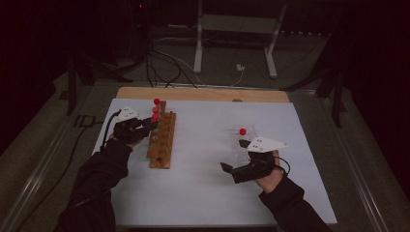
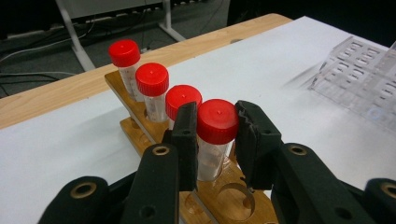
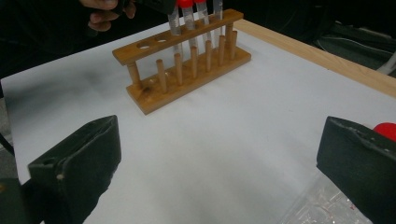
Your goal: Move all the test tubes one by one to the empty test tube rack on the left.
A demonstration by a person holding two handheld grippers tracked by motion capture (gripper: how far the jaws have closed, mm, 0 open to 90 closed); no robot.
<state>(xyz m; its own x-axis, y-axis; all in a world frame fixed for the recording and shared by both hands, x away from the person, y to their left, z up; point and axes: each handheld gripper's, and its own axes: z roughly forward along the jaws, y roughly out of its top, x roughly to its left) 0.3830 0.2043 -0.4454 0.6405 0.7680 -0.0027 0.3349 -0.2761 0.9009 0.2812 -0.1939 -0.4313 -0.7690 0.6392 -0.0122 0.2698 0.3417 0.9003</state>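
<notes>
A wooden tube rack stands on the left of the white table top. Three red-capped tubes stand in a row in it. My left gripper is shut on a fourth red-capped tube, its pads pressing just below the cap; the tube stands upright with its lower end in a rack hole. In the high view the left gripper sits at the rack's far end. My right gripper rests near the front right, open, nothing between its jaws. One more red-capped tube stands in a clear plastic rack beside it.
The wooden rack has empty holes at its near end. A bare wooden strip runs along the table's far edge. White surface lies between the two racks. Cables and a metal stand are on the floor beyond.
</notes>
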